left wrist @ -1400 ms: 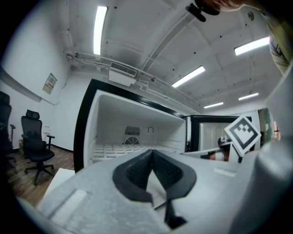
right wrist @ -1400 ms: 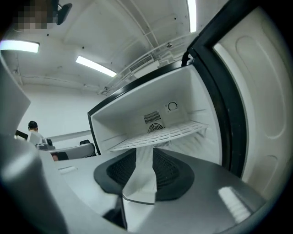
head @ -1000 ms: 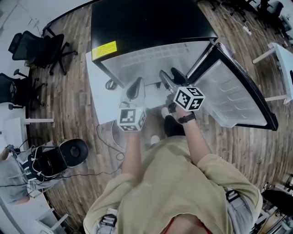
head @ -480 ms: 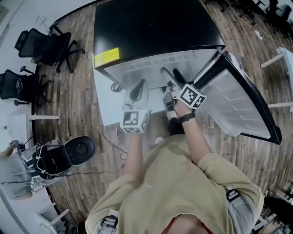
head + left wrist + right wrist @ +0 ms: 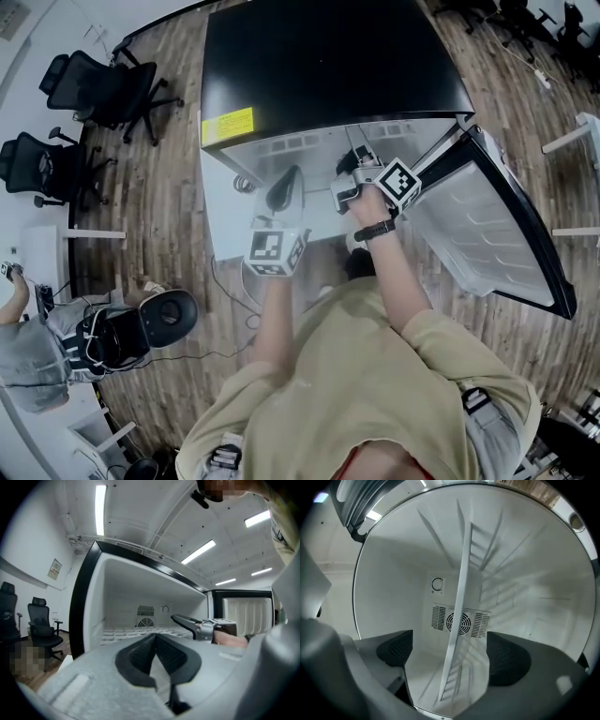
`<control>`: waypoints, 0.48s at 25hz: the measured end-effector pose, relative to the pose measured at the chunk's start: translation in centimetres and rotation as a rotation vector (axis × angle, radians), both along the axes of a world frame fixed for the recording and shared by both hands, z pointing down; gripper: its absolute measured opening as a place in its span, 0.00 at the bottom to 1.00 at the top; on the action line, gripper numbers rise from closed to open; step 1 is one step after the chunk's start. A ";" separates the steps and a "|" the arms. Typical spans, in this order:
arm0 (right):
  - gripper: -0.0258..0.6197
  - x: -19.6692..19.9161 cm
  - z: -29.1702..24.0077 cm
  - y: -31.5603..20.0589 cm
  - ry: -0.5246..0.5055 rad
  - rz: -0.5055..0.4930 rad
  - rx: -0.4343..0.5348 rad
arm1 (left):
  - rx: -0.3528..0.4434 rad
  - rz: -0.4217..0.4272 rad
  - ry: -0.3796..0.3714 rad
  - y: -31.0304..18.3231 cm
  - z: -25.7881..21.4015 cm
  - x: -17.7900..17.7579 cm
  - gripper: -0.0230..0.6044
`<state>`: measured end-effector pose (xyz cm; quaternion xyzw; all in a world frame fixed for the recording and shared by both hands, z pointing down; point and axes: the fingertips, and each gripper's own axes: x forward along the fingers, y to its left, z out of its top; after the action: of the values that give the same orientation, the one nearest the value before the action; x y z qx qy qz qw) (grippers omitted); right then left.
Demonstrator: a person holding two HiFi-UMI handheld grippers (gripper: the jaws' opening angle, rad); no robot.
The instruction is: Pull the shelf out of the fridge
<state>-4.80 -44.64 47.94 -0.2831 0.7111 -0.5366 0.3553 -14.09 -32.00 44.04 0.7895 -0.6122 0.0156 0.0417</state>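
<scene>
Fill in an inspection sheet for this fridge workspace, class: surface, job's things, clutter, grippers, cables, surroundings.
Surface: wooden floor.
Job's things: fridge open, door swung right; white shelf inside, not yet pulled.
Clutter: nothing seen.
Grippers: left gripper shut, empty; right gripper open, jaws just been opening, shelf edge between them, untouched.
Cables: coiled cable beside the fridge front.
Surroundings: office chairs; seated person at lower left.

The shelf (image 5: pixel 457 620) sits inside the fridge (image 5: pixel 328 66), its front edge between the right gripper's (image 5: pixel 450 658) jaws. The left gripper (image 5: pixel 286 183) is left of it, the door (image 5: pixel 487 234) right.
</scene>
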 end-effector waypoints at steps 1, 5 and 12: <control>0.79 -0.2 0.0 -0.2 -0.003 0.000 -0.004 | 0.000 -0.001 -0.001 -0.1 0.0 -0.1 0.04; 0.77 -0.9 0.3 -1.2 -0.051 -0.005 -0.032 | 0.004 -0.003 -0.011 -0.5 0.1 -0.1 0.04; 0.63 -2.3 0.3 -1.8 -0.043 -0.031 -0.042 | 0.033 -0.001 -0.016 -0.9 -0.6 -0.2 0.04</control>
<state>-7.09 -46.41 48.28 -0.2680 0.6962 -0.5627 0.3562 -14.31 -32.92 43.41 0.7897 -0.6129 0.0120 0.0236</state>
